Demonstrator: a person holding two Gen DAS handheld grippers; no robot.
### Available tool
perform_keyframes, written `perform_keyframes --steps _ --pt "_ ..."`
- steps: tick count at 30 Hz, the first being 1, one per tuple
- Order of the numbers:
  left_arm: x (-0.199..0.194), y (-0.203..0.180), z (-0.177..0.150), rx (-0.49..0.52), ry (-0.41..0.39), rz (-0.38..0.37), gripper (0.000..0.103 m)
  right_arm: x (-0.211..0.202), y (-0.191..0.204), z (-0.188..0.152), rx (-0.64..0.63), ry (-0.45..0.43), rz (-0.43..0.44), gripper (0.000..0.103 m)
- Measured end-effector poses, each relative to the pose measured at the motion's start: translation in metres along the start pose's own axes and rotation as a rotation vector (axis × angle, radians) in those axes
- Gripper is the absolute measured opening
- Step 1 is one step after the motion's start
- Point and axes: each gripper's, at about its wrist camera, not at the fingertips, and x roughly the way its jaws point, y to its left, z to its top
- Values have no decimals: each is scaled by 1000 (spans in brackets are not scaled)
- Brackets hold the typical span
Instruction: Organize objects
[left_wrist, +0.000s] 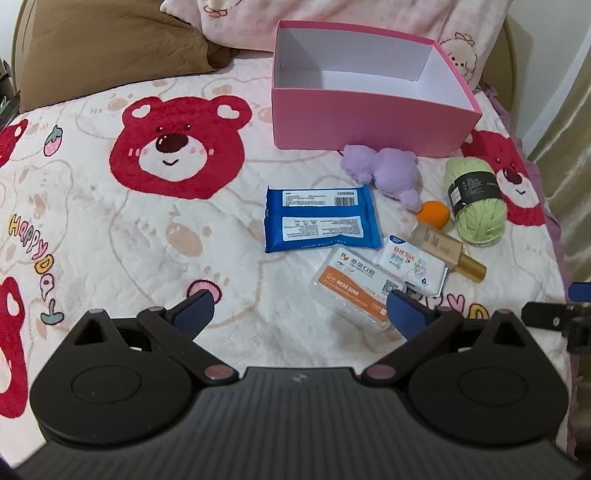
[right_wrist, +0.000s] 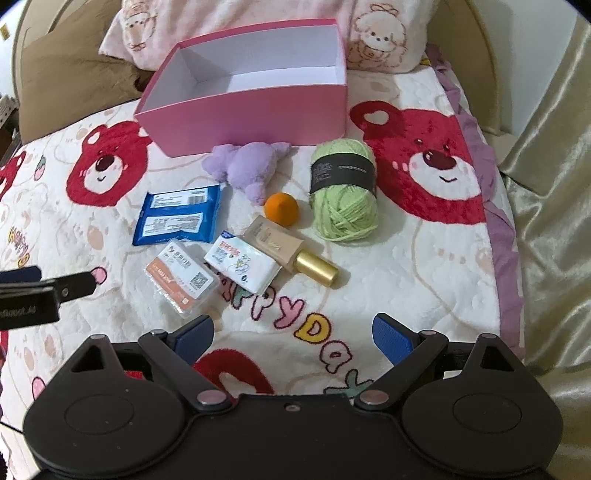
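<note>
An empty pink box (left_wrist: 369, 118) (right_wrist: 251, 118) stands at the back of the bed. In front of it lie a purple plush toy (left_wrist: 384, 171) (right_wrist: 247, 166), a green yarn ball (left_wrist: 476, 199) (right_wrist: 343, 192), an orange ball (left_wrist: 434, 213) (right_wrist: 281, 209), a blue wipes pack (left_wrist: 319, 218) (right_wrist: 179, 218), a small white tissue pack (left_wrist: 412, 266) (right_wrist: 242, 266), a clear plastic case with an orange label (left_wrist: 354, 291) (right_wrist: 181, 280) and a beige tube with a gold cap (left_wrist: 448, 251) (right_wrist: 291, 251). My left gripper (left_wrist: 299, 314) is open, its right pad beside the clear case. My right gripper (right_wrist: 293, 334) is open over bare blanket.
The bed is covered by a white blanket with red bear faces (left_wrist: 177, 147) (right_wrist: 432, 162). Pillows (left_wrist: 332, 14) and a brown cushion (left_wrist: 110, 40) lie behind the box. A gold curtain (right_wrist: 554, 184) hangs at the right. The left gripper's body (right_wrist: 40, 291) shows in the right wrist view.
</note>
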Motion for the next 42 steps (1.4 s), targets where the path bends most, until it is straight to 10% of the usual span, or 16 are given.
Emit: perform_keyframes --steps 14,22,37,42 --pt "-3 2 16 128 -6 -34 102 -6 4 -3 -34 -14 9 95" --pt "7 5 49 249 72 -115 102 -16 6 -4 -94 -126 215 95" --pt "92 -4 41 261 100 -269 91 78 37 -28 -103 31 360 91" --pt "116 1 36 230 125 -308 80 99 54 -41 -124 -38 404 88"
